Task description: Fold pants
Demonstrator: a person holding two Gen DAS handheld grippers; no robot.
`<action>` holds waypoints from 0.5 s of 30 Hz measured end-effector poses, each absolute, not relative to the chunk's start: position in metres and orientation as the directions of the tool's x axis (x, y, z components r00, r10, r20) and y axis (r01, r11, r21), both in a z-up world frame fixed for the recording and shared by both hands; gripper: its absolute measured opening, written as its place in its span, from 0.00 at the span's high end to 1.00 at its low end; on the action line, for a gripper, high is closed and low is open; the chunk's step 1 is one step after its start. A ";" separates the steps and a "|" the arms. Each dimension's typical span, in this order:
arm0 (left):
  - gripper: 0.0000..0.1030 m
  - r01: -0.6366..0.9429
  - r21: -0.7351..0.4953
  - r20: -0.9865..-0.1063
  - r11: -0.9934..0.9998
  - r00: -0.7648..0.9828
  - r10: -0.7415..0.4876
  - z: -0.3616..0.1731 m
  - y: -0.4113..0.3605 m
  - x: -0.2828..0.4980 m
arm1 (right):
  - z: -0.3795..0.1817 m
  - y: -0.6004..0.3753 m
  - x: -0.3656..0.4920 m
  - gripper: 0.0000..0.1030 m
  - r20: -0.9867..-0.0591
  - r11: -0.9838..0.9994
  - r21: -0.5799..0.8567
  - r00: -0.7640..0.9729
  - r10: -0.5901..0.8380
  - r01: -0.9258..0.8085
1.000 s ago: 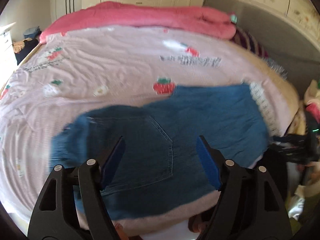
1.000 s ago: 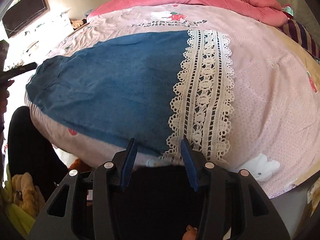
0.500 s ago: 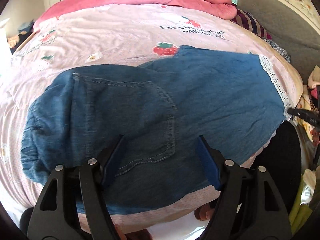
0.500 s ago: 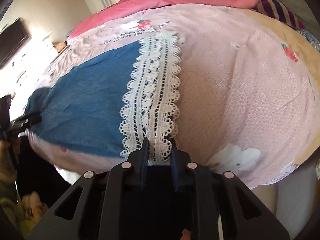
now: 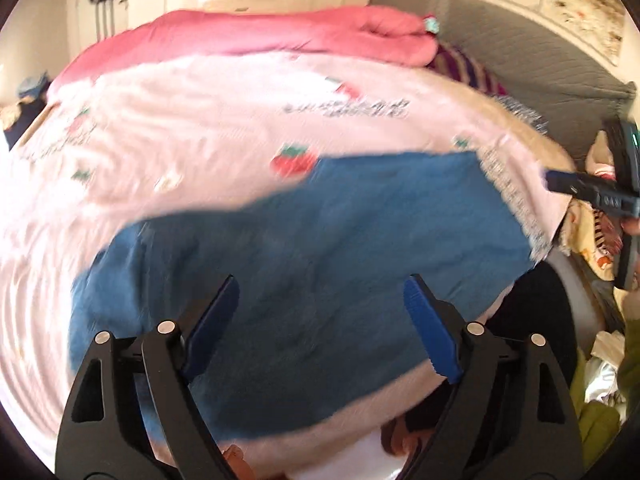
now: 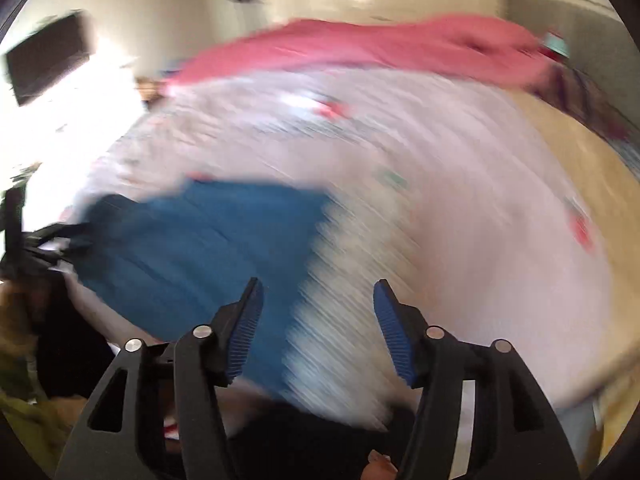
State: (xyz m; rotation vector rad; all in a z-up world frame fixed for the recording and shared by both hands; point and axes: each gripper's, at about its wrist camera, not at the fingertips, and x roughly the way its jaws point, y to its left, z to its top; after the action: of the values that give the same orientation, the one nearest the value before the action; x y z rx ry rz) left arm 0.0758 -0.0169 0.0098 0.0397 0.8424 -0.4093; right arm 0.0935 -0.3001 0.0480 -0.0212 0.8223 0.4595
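The blue pants (image 5: 304, 264) lie flat on the pink bed cover (image 5: 180, 112), near its front edge, with the white lace hem (image 5: 508, 192) at the right; the left hand-held gripper (image 5: 320, 312) hangs above them, its jaws opening, nothing between; the right hand-held gripper (image 6: 318, 320) is also opening and empty, above the lace; both views are blurred.

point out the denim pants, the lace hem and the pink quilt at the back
denim pants (image 5: 312, 280), left wrist view, middle of the blue cloth
lace hem (image 5: 510, 196), left wrist view, blurred white trim at the pants' right end
pink quilt (image 5: 280, 36), left wrist view, middle of its top
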 end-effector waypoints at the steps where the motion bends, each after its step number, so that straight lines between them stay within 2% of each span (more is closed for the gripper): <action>1: 0.25 0.372 -0.116 -0.736 0.921 0.590 -0.332 0.006 -0.023 0.083 | 0.053 -0.268 0.111 0.44 -0.711 0.864 0.164 0.551 0.438 -0.476; 6: 0.25 0.347 -0.121 -0.778 0.930 0.549 -0.306 -0.028 -0.028 0.091 | 0.045 -0.158 0.189 0.44 -0.770 0.747 0.220 0.358 0.528 -0.627; 12: 0.25 0.362 0.003 -0.806 0.932 0.553 -0.211 -0.048 -0.041 0.083 | 0.017 -0.106 0.236 0.45 -0.852 0.724 0.246 0.212 0.479 -0.645; 15: 0.24 0.366 0.033 -0.801 0.930 0.566 -0.194 -0.050 -0.043 0.077 | 0.001 -0.096 0.250 0.54 -0.890 0.748 0.233 0.173 0.421 -0.621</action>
State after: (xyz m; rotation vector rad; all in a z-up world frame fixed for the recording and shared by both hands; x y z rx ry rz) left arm 0.0771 -0.0429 -0.0496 0.2042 0.9127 -0.3319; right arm 0.2504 -0.0957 0.0011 -0.2001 1.1843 0.7460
